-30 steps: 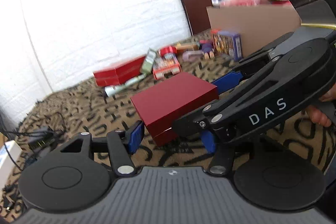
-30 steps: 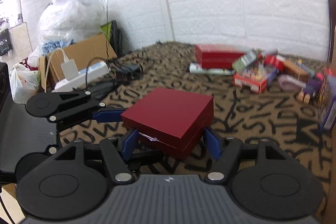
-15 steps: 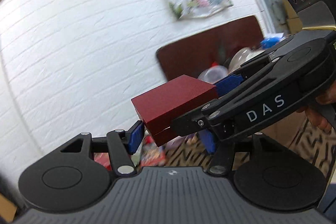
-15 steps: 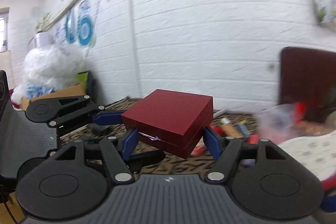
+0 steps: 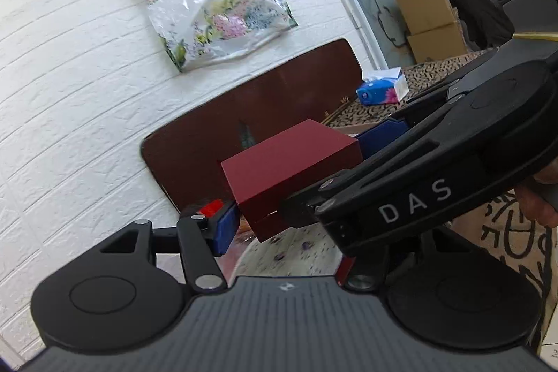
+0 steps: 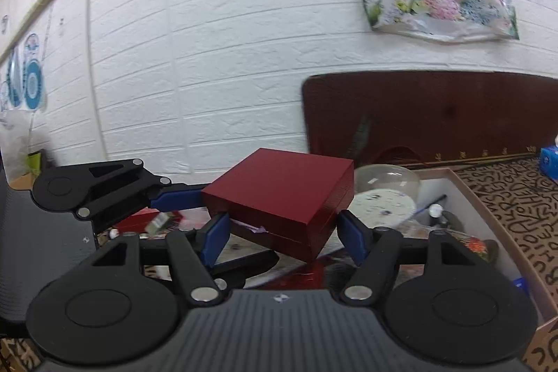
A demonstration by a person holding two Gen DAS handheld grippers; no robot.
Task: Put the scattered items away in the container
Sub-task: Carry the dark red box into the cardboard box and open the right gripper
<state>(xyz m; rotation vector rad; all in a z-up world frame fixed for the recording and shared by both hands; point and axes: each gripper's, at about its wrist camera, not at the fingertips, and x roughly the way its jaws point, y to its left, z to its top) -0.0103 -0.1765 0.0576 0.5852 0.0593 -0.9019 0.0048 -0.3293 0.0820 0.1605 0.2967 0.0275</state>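
Both grippers pinching one red box (image 6: 282, 197) from crossing sides: right gripper (image 6: 280, 234) across its near corners, left gripper (image 5: 296, 222) across the others. Held in air, just above the open cardboard box (image 6: 488, 197). Probably stiff, light, smooth-skinned; best squeezed on flat side walls.

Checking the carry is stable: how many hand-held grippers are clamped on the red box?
2. The left hand-held gripper clamps the red box at one corner; the right hand-held gripper clamps an adjacent corner, both shut on it.
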